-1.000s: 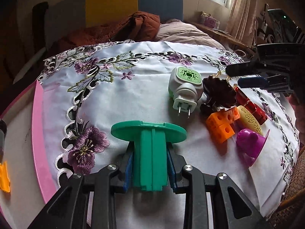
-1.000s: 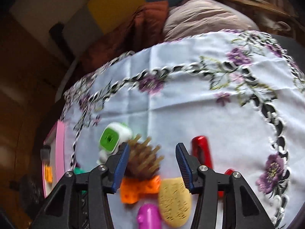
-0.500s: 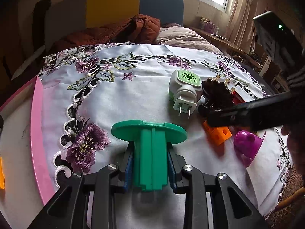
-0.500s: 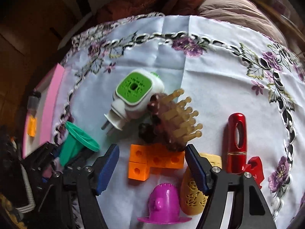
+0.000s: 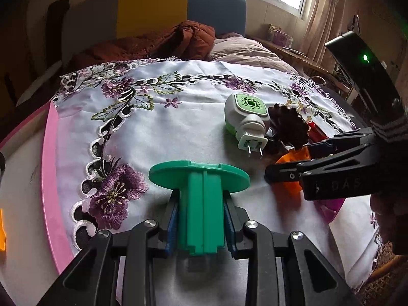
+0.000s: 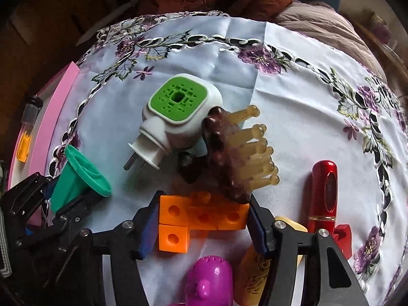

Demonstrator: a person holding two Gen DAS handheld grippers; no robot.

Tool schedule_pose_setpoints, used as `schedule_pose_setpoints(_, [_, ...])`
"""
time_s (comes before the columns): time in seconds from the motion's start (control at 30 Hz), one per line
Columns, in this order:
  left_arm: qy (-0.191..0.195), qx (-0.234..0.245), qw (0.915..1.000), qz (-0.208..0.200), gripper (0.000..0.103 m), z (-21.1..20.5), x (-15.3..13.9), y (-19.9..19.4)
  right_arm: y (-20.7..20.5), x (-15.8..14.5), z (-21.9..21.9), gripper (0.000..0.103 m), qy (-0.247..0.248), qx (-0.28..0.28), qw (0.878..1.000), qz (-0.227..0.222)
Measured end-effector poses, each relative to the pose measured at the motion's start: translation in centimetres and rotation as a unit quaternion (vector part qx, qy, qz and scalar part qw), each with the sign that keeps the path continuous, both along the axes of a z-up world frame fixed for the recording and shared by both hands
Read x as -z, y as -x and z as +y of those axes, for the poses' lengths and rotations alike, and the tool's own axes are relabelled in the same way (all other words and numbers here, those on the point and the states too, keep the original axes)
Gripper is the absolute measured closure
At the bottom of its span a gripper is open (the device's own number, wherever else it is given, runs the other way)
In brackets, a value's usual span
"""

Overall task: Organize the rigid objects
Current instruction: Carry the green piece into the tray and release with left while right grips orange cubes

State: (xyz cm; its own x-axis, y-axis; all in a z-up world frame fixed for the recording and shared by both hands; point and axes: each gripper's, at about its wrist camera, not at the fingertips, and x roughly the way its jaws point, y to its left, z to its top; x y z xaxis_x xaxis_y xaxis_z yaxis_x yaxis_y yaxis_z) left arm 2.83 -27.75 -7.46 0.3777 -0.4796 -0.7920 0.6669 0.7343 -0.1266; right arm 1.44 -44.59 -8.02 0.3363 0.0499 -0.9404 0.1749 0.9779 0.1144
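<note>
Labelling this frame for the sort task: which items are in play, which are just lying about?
In play:
- green flanged piece, clamped in left gripper
- orange block cluster, between the closing fingers of right gripper
- plug-in unit
- brown bristle brush
- red case
- magenta piece

Lying about:
- embroidered cloth
- pink board
- bedding
</note>
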Motion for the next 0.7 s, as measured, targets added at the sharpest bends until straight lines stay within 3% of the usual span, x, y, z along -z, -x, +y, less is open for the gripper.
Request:
schedule_pose_setpoints(0.23, [0.013, 0.002, 0.9997, 0.023, 0.073, 1.0, -1.3, 1.0, -0.2, 0.1, 0.4, 0.040, 0.013, -0.012, 1.000, -0.009])
schedule_pose_setpoints(0.43, [0.058, 0.001, 0.9981, 0.023, 0.073, 3.7, -5.0, 1.8, -0.2, 0.1, 1.2, 0.041, 0.039, -0.026, 0.999, -0.020])
schedule_pose_setpoints(0.53, [0.087, -0.030, 0.9952, 0.032, 0.073, 6.6, -7.0, 0.4, -0.2, 0.2, 1.3, 0.041, 0.043, -0.028, 0.998, -0.022])
schedule_pose_setpoints(0.7, [0.116, -0.117, 0.9840, 0.068, 0.073, 12.2, -7.8, -4.3, -0.3, 0.2, 1.4, 0.041, 0.051, -0.033, 0.998, -0.025])
